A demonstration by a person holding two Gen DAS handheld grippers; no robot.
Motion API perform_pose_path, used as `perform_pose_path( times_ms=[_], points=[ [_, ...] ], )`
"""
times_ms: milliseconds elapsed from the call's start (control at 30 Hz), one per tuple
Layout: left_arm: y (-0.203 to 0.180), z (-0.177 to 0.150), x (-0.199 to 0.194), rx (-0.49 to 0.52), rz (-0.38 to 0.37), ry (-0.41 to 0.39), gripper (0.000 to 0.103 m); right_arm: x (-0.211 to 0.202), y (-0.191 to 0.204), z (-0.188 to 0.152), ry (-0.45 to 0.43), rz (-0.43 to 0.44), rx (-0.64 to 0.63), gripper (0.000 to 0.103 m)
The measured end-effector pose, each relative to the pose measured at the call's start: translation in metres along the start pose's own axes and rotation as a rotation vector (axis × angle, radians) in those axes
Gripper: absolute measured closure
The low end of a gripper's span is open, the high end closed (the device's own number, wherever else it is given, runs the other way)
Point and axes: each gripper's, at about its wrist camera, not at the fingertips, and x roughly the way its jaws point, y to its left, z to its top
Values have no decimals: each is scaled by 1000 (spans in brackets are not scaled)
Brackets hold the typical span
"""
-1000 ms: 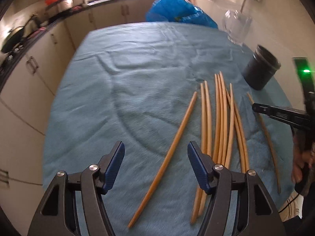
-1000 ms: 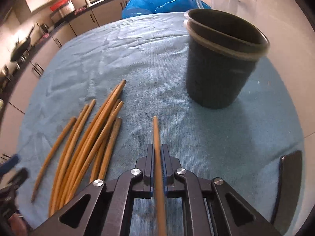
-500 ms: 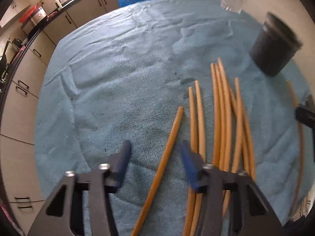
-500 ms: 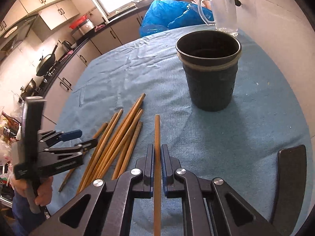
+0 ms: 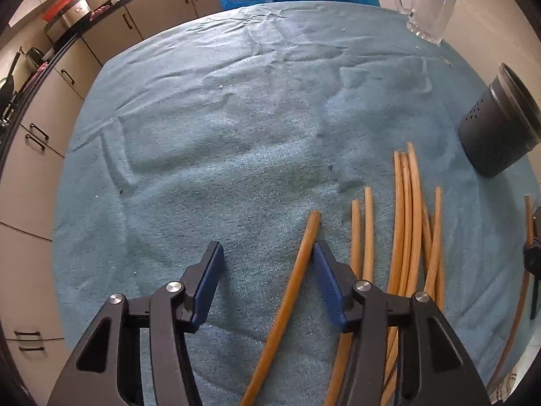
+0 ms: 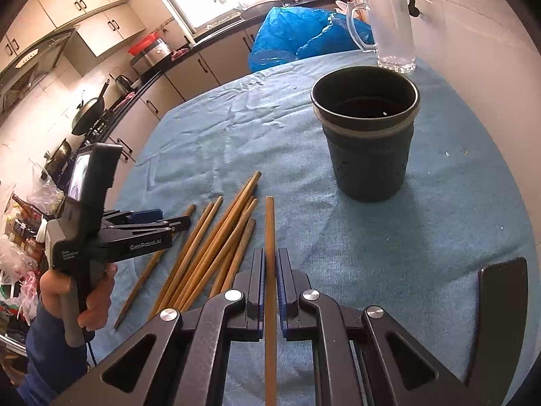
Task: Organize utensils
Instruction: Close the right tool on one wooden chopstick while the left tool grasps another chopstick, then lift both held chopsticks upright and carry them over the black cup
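Observation:
Several wooden chopsticks (image 5: 407, 223) lie in a loose row on the blue towel (image 5: 236, 118). My left gripper (image 5: 267, 257) is open, low over the towel, with the leftmost chopstick (image 5: 297, 277) between its fingers, against the right blue pad (image 5: 324, 277). My right gripper (image 6: 269, 257) is shut on one chopstick (image 6: 269, 223) and holds it above the towel, pointing forward. A dark perforated holder cup (image 6: 367, 135) stands upright ahead and to the right of it; the cup also shows in the left wrist view (image 5: 500, 132).
A clear glass mug (image 6: 389, 34) stands behind the cup near the wall. A blue plastic bag (image 6: 301, 37) lies at the table's far edge. Kitchen cabinets and a counter run along the left. A dark flat object (image 6: 500, 304) lies at the right front.
My left gripper has moved down and forward, so the leftmost chopstick now lies between its open fingers. My right gripper has lifted and drawn back from the cup, still gripping its chopstick.

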Motion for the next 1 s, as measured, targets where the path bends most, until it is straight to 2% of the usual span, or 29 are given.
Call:
perform_pose_path(
  times_ms=[33, 67, 100, 133, 267, 400, 567, 667, 800, 1000],
  points=[
    [0, 0, -1, -9, -23, 1, 65, 2, -1, 1, 6, -6, 4, 96],
    [-1, -1, -2, -12, -24, -2, 85, 4, -1, 2, 9, -6, 8, 96],
    [-5, -2, -3, -7, -15, -7, 93, 6, -1, 2, 13, -2, 9, 96],
    [-9, -4, -5, 1, -1, -17, 95, 7, 1, 3, 14, 2, 4, 96],
    [-3, -13, -18, -54, -53, -57, 96, -1, 5, 4, -9, 9, -11, 96],
    [4, -23, -60, -94, -88, -171, 96, -18, 11, 5, -63, 34, -40, 96],
    [7, -38, -132, -121, -89, -363, 96, -53, 26, 7, -197, 74, -97, 96],
    [9, -43, -161, -132, -87, -434, 96, -76, 34, 5, -288, 90, -141, 96],
    [5, -53, -188, -137, -99, -499, 96, -95, 42, -3, -368, 103, -171, 96],
    [-8, -60, -208, -122, -99, -542, 96, -106, 47, -8, -405, 98, -190, 96]
  ],
)
